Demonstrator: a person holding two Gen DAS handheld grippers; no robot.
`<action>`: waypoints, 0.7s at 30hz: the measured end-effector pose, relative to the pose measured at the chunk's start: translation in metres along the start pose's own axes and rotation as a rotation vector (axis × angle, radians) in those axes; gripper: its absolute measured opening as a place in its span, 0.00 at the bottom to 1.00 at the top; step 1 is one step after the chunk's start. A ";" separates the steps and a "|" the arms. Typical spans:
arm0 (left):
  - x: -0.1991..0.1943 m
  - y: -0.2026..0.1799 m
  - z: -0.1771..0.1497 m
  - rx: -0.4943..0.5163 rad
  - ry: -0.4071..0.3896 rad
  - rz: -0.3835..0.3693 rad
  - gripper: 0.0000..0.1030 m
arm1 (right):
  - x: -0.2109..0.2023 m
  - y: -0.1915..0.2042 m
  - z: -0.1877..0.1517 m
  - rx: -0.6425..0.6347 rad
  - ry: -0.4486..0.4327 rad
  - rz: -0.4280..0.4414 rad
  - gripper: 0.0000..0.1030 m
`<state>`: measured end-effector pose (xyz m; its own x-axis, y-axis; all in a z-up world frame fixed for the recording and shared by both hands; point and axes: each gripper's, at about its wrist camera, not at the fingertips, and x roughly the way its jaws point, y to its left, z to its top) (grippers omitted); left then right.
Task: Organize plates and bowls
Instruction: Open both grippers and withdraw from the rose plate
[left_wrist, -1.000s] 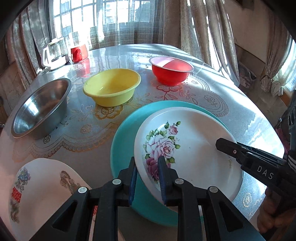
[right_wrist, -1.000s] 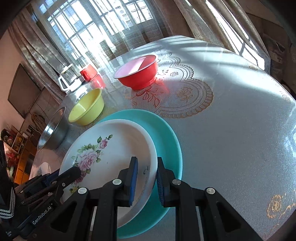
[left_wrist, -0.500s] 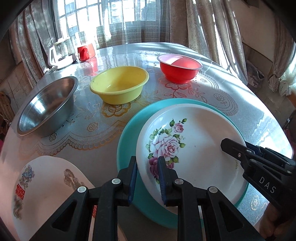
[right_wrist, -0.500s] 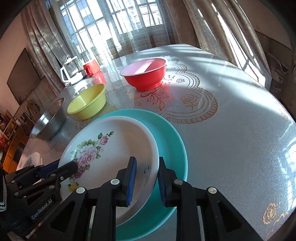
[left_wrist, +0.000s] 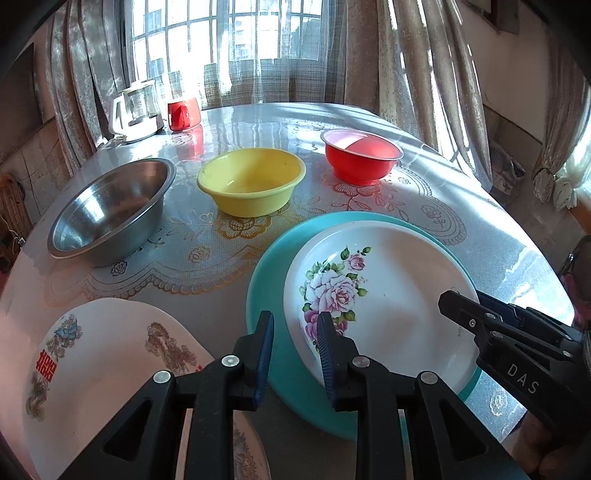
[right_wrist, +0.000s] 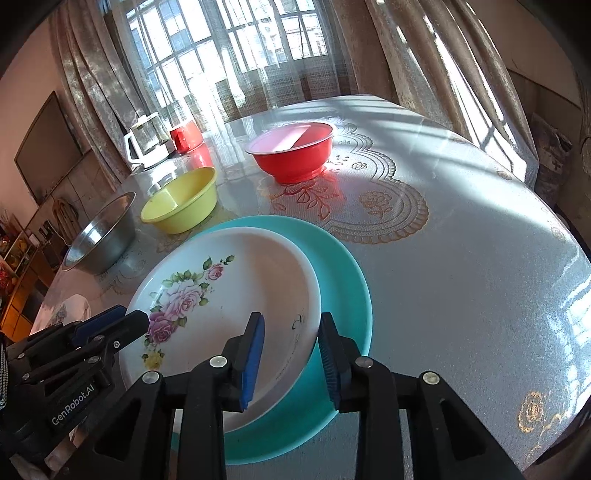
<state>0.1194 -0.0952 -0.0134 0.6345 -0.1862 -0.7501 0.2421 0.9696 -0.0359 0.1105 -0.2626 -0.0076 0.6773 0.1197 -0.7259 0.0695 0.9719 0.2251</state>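
The rose plate (left_wrist: 380, 291) is white and shallow, with a spray of pink roses and green leaves painted off to one side, and it lies on top of a larger teal plate (left_wrist: 273, 314) on the round table (left_wrist: 498, 236), shifted so that a crescent of teal shows around it. Counting the crockery: three plates, the third being a white plate (left_wrist: 96, 354) with dragon motifs and a red character (it sits apart, at the near edge of the table), and three bowls in a row farther back, a steel bowl (left_wrist: 110, 210), a yellow bowl (left_wrist: 251, 181) and a red bowl (left_wrist: 362, 155). Behind them stand one red mug (left_wrist: 183, 114) and one glass jug (left_wrist: 135, 110) with a white handle.

The left gripper (left_wrist: 295, 354) straddles the near rim of the rose plate, its blue pads spread with a gap showing on either side of the rim, so it is not pinching. The right gripper (right_wrist: 291, 360) straddles the opposite rim the same way, pads parted and not squeezing. The rose plate lies between the two tools.
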 end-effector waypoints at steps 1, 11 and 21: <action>-0.003 0.001 -0.001 -0.002 -0.010 -0.001 0.24 | -0.001 0.000 0.000 -0.001 -0.004 -0.003 0.30; -0.035 0.020 -0.008 -0.029 -0.077 -0.009 0.27 | -0.020 0.006 0.004 0.017 -0.063 0.008 0.38; -0.063 0.062 -0.016 -0.102 -0.128 0.063 0.30 | -0.030 0.034 0.002 -0.004 -0.057 0.146 0.44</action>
<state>0.0825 -0.0210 0.0206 0.7363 -0.1365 -0.6628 0.1270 0.9899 -0.0628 0.0941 -0.2339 0.0231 0.7204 0.2485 -0.6476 -0.0360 0.9457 0.3229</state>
